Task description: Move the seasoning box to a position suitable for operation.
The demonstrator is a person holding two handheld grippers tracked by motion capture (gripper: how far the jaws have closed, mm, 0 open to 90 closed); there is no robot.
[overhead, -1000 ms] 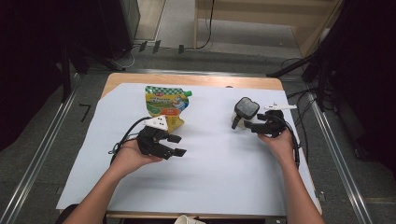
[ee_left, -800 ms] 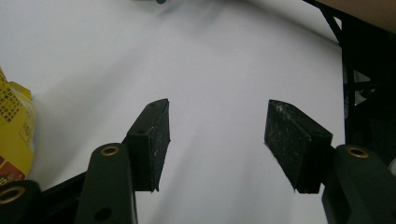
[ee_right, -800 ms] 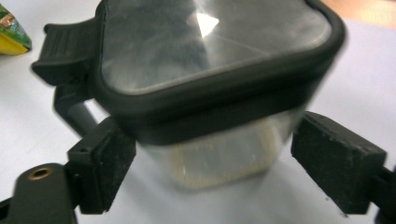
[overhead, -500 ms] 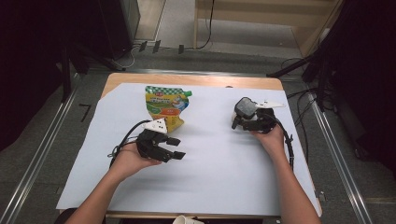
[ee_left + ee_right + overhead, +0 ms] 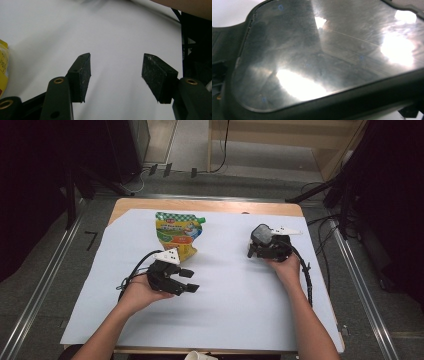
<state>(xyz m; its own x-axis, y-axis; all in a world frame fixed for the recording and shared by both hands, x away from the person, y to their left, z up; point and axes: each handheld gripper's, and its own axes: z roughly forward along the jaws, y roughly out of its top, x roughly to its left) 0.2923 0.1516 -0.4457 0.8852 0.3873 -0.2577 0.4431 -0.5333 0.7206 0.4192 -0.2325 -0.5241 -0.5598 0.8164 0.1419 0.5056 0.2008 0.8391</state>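
On white paper over wooden table, left gripper spread, right gripper state unclear, grey floor.

- Looks like a lab or test rig room, not anyone's home.
- The counter is a wooden top under a plain white sheet, no clutter.
- Metal rails run along the floor off to either side of each hand-held gripper.
- Cables trail over the grey floor beyond them, next to dark equipment stands.
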